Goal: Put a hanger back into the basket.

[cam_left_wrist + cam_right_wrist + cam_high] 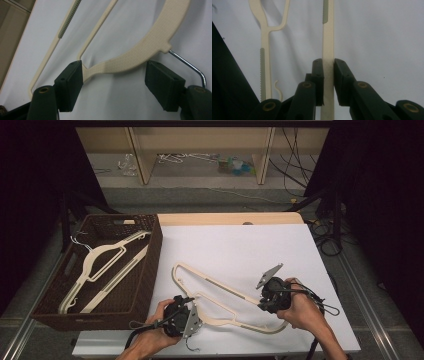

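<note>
The right gripper (262, 304) was clamped on the lower bar of a cream hanger (220, 299); in the right gripper view its two black jaws pressed that bar (328, 45) from both sides, with a grey ribbed strip farther along it. The left gripper (190, 306) sat at the hanger's neck with its jaws spread wide. In the left gripper view the curved neck (140, 56) lay between the pads, the left pad (71, 82) touching or just beside the plastic, the right pad (165, 83) apart from it, and the metal hook (190, 66) ran out past the right pad. Each gripper was held in a hand (305, 312) coming in from the near edge.

The hanger lay flat on the white table (240, 250), slanting from near the middle toward the near right. Just left of the table stood a dark woven basket (150, 270) holding a second hanger (102, 265). Cables (327, 232) lay on the floor at the right, and wooden shelving (200, 150) stood beyond the table.
</note>
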A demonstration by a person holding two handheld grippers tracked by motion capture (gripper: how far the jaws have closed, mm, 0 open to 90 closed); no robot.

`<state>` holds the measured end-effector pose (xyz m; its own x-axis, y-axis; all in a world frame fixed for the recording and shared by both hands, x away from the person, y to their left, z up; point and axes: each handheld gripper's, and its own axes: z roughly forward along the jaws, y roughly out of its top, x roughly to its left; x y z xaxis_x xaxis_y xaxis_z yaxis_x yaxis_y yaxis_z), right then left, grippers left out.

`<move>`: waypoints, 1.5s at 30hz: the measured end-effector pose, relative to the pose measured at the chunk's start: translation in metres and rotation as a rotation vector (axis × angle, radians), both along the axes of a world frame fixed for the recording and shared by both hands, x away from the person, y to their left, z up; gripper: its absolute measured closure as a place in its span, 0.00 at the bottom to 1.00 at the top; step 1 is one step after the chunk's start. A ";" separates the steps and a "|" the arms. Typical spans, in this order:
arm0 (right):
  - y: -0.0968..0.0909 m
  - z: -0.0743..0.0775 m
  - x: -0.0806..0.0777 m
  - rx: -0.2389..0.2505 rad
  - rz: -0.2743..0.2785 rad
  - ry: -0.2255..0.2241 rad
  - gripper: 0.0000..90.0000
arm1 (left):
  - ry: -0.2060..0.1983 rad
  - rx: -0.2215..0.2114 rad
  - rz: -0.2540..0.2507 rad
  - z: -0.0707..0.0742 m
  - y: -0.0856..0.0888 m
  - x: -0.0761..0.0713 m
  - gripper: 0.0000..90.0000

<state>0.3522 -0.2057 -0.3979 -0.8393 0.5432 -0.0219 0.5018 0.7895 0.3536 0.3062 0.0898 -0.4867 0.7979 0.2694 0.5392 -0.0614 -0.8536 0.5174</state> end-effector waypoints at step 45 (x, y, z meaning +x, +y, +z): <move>-0.023 -0.055 0.017 0.078 0.028 0.203 0.88 | -0.220 0.120 -0.509 0.030 -0.005 -0.014 0.91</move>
<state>0.3694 -0.2286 -0.4532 -0.8369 0.5132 0.1905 0.5473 0.7780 0.3083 0.2921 0.0851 -0.4563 0.6766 -0.1934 0.7105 -0.5760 -0.7401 0.3471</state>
